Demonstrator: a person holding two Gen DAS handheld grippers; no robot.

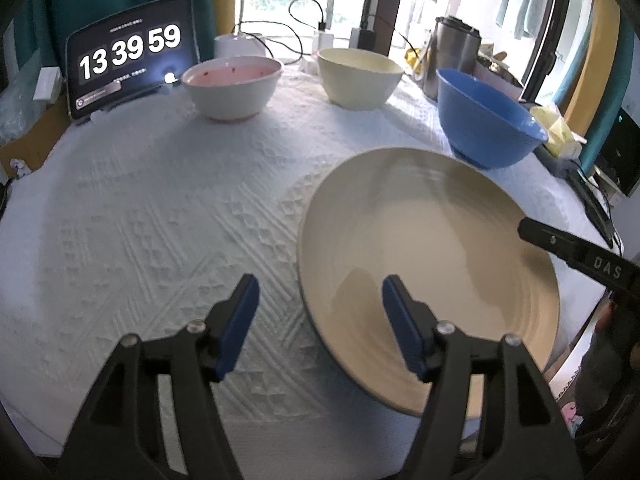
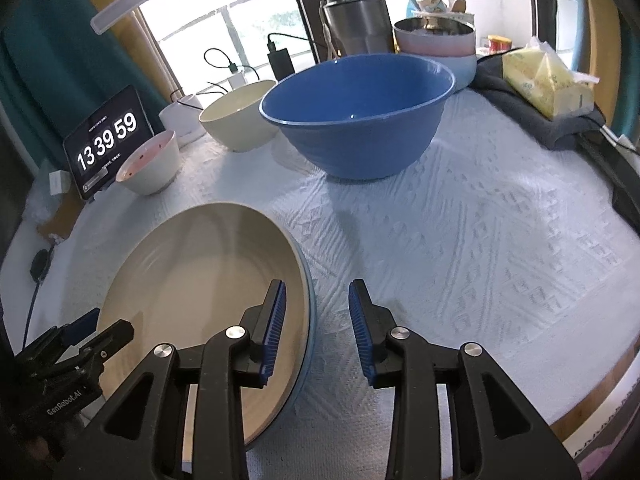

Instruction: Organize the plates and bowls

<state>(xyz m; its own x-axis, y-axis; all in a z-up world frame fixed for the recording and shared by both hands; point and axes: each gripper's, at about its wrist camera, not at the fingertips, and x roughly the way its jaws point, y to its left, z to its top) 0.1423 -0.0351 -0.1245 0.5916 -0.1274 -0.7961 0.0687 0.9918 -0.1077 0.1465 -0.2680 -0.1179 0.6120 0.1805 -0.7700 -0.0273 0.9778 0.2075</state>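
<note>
A large beige plate [image 1: 428,264] lies on the white tablecloth [image 1: 160,208]; it also shows in the right wrist view [image 2: 200,280]. Behind stand a pink-lined white bowl [image 1: 233,87], a cream bowl [image 1: 360,78] and a blue bowl [image 1: 486,120]; they also show in the right wrist view as the pink bowl [image 2: 149,164], cream bowl [image 2: 240,118] and blue bowl [image 2: 358,116]. My left gripper [image 1: 320,300] is open and empty, straddling the plate's left rim. My right gripper [image 2: 317,300] is open and empty, straddling the plate's right rim.
A tablet clock [image 1: 128,56] stands at the back left. A steel tumbler [image 2: 358,20], a pink-blue container [image 2: 436,46], a yellow tissue pack [image 2: 544,80] and cables sit along the back and right. The table edge [image 2: 600,392] is near right.
</note>
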